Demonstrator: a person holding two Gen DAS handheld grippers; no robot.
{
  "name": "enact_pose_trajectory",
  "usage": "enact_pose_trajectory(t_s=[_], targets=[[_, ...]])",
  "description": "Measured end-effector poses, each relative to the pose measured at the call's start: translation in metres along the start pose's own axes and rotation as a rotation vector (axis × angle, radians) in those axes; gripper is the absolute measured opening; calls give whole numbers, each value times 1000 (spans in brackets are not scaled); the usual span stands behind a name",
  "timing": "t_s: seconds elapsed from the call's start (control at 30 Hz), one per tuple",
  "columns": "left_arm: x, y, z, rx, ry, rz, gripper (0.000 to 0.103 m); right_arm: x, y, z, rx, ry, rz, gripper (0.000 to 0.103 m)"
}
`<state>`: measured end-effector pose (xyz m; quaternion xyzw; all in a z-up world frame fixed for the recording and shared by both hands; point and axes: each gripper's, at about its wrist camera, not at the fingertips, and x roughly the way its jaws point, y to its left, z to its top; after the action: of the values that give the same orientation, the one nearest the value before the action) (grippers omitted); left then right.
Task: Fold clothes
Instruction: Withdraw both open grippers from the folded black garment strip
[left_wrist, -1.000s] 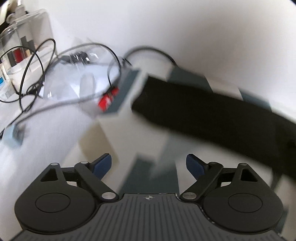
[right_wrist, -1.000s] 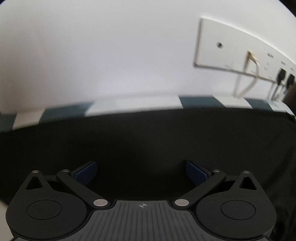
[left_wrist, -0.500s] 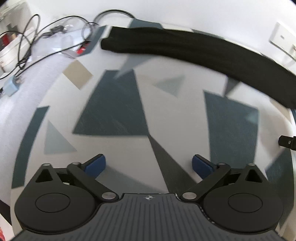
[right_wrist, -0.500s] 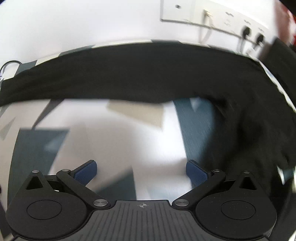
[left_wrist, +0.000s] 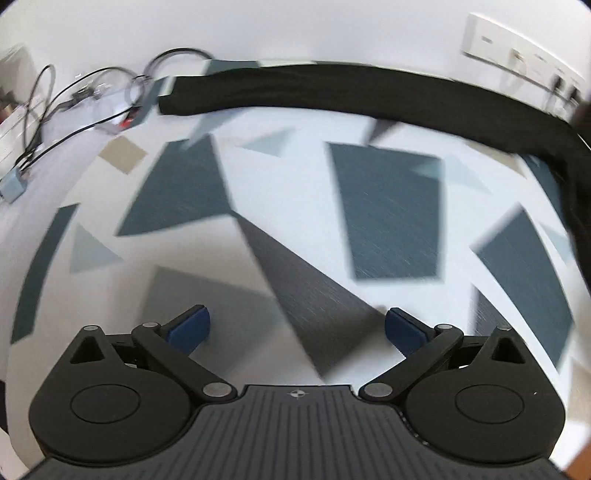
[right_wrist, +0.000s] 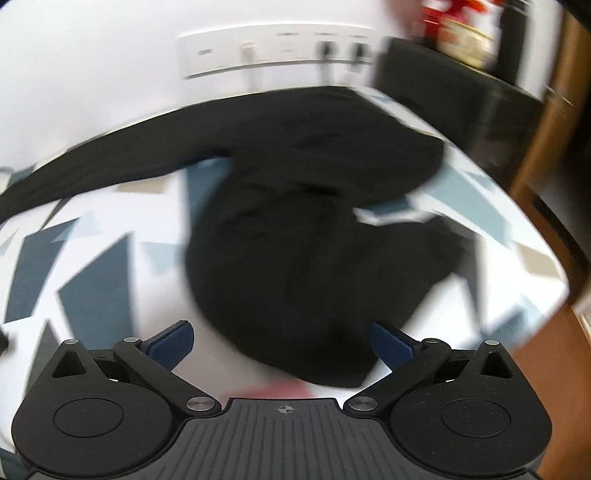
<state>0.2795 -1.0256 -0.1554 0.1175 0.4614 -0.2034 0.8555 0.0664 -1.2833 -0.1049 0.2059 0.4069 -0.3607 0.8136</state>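
A black garment (right_wrist: 303, 236) lies rumpled on a table covered with a white cloth patterned in blue-grey shapes (left_wrist: 388, 214). One long black leg or sleeve of the garment (left_wrist: 332, 90) stretches along the far edge by the wall. My right gripper (right_wrist: 282, 341) hovers open over the near end of the crumpled black heap, with nothing pinched between its blue pads. My left gripper (left_wrist: 297, 328) hangs open above bare patterned cloth, well short of the black strip.
Black cables and a small grey box (left_wrist: 14, 182) lie at the far left. A white socket panel (right_wrist: 280, 50) with plugs sits on the wall behind. A dark cabinet (right_wrist: 461, 99) and a wooden edge (right_wrist: 546, 122) stand at the right.
Both grippers have pulled back from the wall. The left now sees open patterned cloth instead of the black strip close up. The right has swung right over the bunched garment.
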Motion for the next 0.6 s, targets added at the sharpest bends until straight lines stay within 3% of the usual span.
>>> enact_pose_trajectory(t_s=[0.17,0.3,0.6], targets=[[-10,-31,-16,31,0,-25,103,-10,-62,-9,133,-8,-11,97],[-16,-71,-23,110,-7,-64,103,11,-97,4,109,-22,-79,96],[-8,-143,-11,10,41,-9,103,57,-208,32,214,9,-80,97]])
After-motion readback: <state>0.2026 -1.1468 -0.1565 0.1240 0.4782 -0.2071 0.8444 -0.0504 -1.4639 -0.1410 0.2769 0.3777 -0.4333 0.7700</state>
